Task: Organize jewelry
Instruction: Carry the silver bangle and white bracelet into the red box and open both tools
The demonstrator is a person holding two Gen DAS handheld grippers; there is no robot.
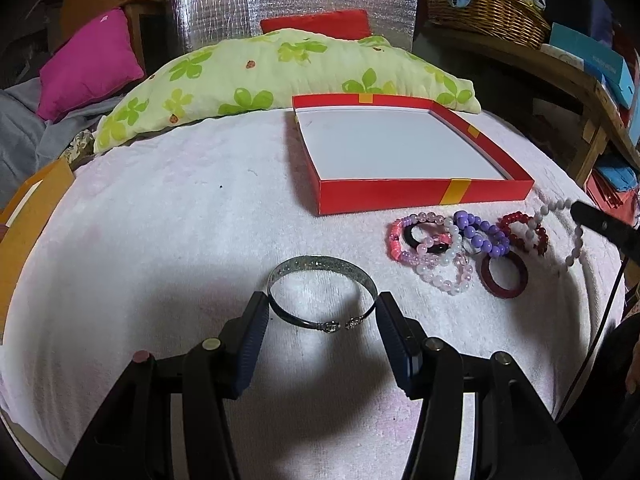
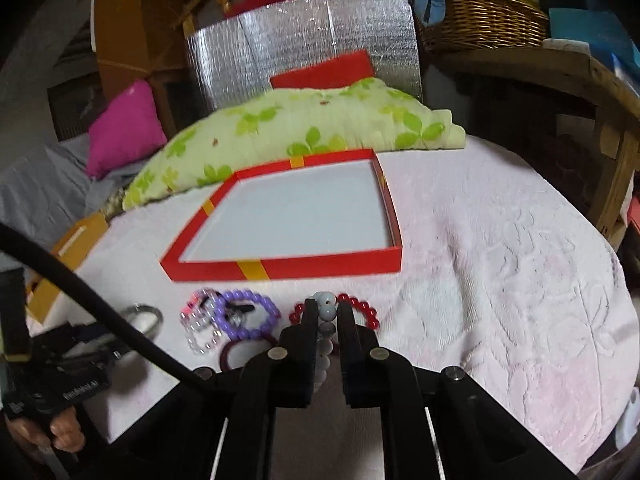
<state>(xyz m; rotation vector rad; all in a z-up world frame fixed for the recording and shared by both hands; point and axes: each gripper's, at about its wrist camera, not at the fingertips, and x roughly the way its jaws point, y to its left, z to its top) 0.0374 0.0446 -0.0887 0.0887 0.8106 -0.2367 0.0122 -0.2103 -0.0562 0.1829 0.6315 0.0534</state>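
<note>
A silver bangle (image 1: 322, 294) lies on the white towel between the fingers of my open left gripper (image 1: 322, 312), whose pads sit at its two sides. A red shallow box (image 1: 404, 194) with a white floor stands behind it, also in the right wrist view (image 2: 288, 268). A heap of bracelets lies to the right: pink (image 1: 396, 242), purple (image 1: 480, 236), dark red beads (image 1: 520, 226) and a dark red ring (image 1: 504, 276). My right gripper (image 2: 328, 312) is shut on a white bead bracelet (image 2: 327, 308), seen in the left wrist view (image 1: 560, 232).
A green floral pillow (image 1: 280, 76) lies behind the box, with a pink cushion (image 1: 88, 64) at the left. A wooden shelf with a wicker basket (image 1: 484, 4) stands at the right. A brown cardboard piece (image 1: 28, 216) lies at the towel's left edge.
</note>
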